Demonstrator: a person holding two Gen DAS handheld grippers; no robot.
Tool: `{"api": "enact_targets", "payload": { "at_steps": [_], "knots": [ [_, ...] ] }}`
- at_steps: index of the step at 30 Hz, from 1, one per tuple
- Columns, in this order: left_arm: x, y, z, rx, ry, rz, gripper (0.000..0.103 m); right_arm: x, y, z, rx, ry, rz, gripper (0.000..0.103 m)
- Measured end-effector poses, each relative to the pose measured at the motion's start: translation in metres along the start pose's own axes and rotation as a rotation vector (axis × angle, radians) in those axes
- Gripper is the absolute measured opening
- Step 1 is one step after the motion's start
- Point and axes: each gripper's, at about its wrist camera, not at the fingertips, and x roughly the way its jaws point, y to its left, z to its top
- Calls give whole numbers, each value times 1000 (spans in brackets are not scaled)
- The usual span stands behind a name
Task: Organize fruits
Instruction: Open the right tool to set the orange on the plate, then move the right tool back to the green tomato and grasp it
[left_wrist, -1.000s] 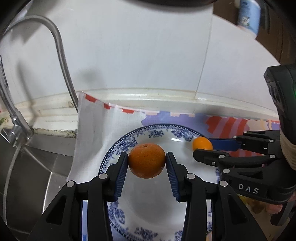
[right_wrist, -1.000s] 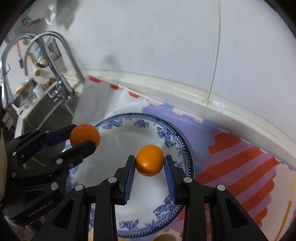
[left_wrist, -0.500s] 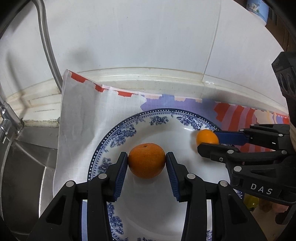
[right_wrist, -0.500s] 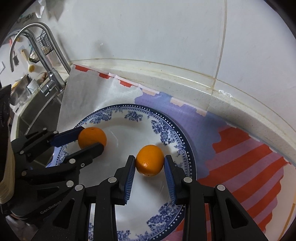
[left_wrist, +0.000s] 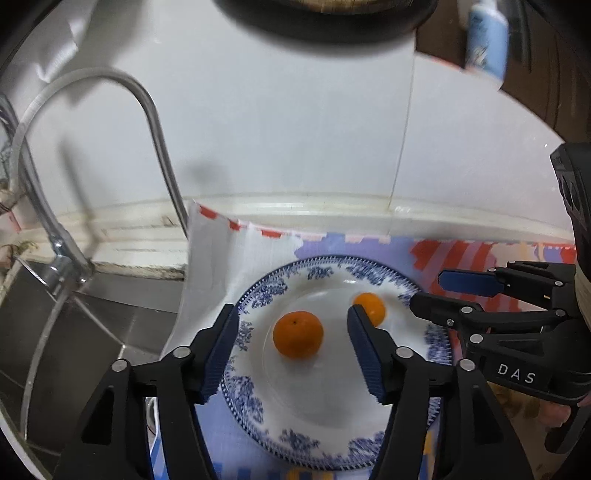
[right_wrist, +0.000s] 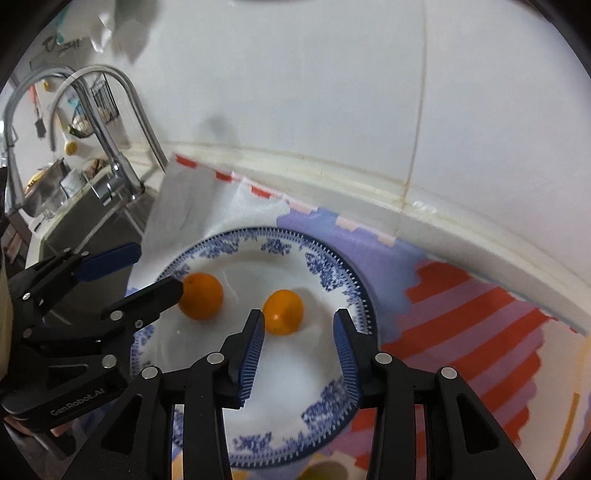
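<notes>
So both oranges are sitting on the blue-patterned plate (left_wrist: 258, 295) now, a little apart, not touching. The left gripper (left_wrist: 291, 343) is standing wide open, jaws just having spread, and the bigger orange (left_wrist: 297, 334) is lying loose between them with clear gaps on both sides. The right gripper (right_wrist: 299, 343) is also letting go: its jaws have just been opening and the smaller orange (right_wrist: 282, 311) is sitting just ahead of them, closer to the left pad, no contact that shows. Each fruit is lying straight ahead of its own gripper, so backing off looks like a clean pull rearward. Oranges being round, no axis is mattering. Any more fruit is mostly out of view.
</notes>
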Motion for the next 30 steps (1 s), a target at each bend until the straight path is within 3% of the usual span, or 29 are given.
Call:
{"api": "enact_targets", "payload": {
  "at_steps": [4, 6, 18, 30],
  "knots": [
    [-32, -7, -2, -9, -53, -2, 68, -36, 5, -7, -3, -69, -26, 42],
    [-51, -13, -5, -11, -85, -4, 70, -57, 6, -13, 6, -111, -37, 50],
    [-140, -50, -25, 13, -234, -16, 93, -155, 10, -49, 36, -271, -103, 72],
    [-183, -84, -59, 50, -290, -40, 100, -218, 6, -104, 73, -370, -208, 74]
  ]
}}
